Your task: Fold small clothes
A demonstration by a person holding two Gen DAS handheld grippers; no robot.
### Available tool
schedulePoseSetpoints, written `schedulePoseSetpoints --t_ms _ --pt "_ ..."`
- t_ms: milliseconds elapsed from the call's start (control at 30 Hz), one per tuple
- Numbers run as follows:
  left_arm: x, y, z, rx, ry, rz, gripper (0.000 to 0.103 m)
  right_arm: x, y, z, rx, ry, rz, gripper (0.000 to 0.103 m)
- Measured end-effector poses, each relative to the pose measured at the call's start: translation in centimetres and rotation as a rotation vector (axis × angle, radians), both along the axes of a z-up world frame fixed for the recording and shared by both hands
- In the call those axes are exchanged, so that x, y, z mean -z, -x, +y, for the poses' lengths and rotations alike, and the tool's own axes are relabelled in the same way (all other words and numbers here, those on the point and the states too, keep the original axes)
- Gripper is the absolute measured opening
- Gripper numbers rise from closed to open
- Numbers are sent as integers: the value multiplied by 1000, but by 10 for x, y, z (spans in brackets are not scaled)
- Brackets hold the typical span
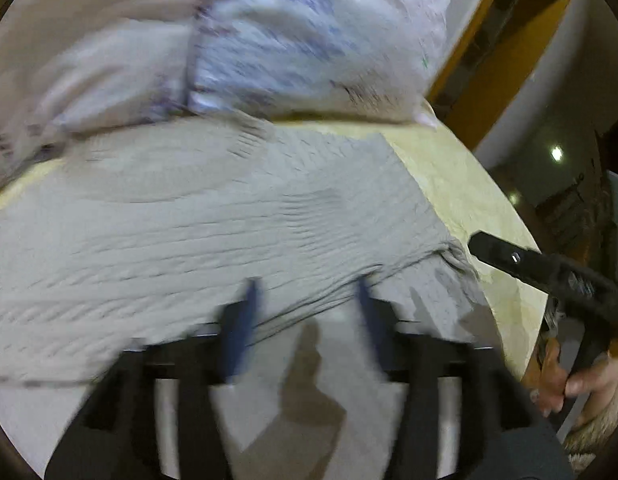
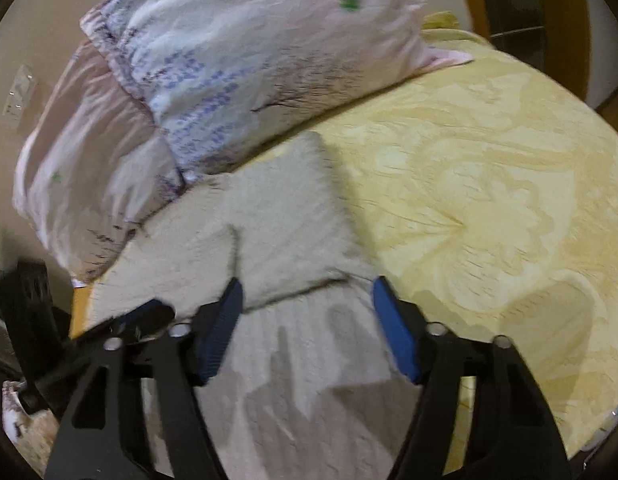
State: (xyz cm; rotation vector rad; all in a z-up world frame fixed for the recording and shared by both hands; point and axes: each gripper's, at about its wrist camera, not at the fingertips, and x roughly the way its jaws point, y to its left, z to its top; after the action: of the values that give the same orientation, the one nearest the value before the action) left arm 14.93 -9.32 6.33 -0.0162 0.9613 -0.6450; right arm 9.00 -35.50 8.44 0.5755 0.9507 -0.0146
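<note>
Count: one grey knit garment (image 2: pixel 293 240), two pillows, two grippers.

The garment lies spread on the yellow patterned bedspread (image 2: pixel 489 184). Its far end reaches the pillows. Its near part runs under both grippers and out of the frame bottom, so the full outline is cut off. A fold or hem edge crosses it just ahead of the right gripper.

Pillows: one white with blue and purple print (image 2: pixel 245 52), one pale pink (image 2: pixel 89 152). The white one overlaps the pink one. Both sit at the far side of the bed against a beige wall.

Left gripper (image 1: pixel 307 300): jaws spread apart, nothing between the blue pads, poised over the garment's near edge. Motion blur in the left wrist view hides whether the pad tips touch the cloth.

Right gripper (image 2: pixel 309 300): jaws likewise released and wide, grey knit visible in the gap, nothing pinched. Contact with the cloth cannot be told.

In the left wrist view the right gripper enters from the right edge, with the person's right hand (image 1: pixel 581 380) on its handle, partly cropped.

Wooden frame (image 1: pixel 489 40) beyond the bed, detail unclear.
</note>
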Motion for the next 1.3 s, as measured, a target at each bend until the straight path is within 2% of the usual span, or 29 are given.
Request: schedulePoseSetpoints --t_ms 100,200,333,367,467,533,600,633,667,800,867,933,1000,1100,1167,1300 --pt "-11 10 51 -122 -22 -51 69 0 -22 14 -77 -93 5 52" --pt "-11 18 113 -292 -79 -56 69 13 -47 29 -122 -153 78 49" --pt "5 29 180 -490 -180 -15 69 33 -66 37 -121 -200 164 45" --pt "10 31 194 -532 -201 5 69 36 -68 40 -126 -201 178 41" --pt "22 36 217 -602 -245 60 69 40 -70 49 -158 -208 188 31" --pt "32 38 224 -615 -237 99 69 43 -72 52 -169 -228 196 27" --pt "38 40 225 -613 -221 126 69 45 -74 55 -174 -235 199 18" --pt "41 40 225 -611 -218 135 69 45 -77 59 -182 -226 197 11" --pt "43 40 225 -610 -224 135 69 42 -79 61 -187 -208 187 9" --pt "44 43 219 -602 -228 129 71 -3 -88 66 -211 -80 19 8" --pt "44 42 219 -600 -225 131 71 -30 -89 62 -189 -33 -80 8" --pt "44 43 220 -599 -221 130 71 -43 -88 52 -149 2 -129 8" --pt "44 43 221 -599 -217 129 71 -34 -90 42 -119 22 -93 8" --pt "44 44 220 -594 -220 126 71 13 -91 32 -83 25 91 8" --pt "44 44 219 -589 -221 127 71 20 -87 32 -74 19 103 8" --pt "43 45 221 -579 -211 130 72 17 -89 36 -78 57 86 8"
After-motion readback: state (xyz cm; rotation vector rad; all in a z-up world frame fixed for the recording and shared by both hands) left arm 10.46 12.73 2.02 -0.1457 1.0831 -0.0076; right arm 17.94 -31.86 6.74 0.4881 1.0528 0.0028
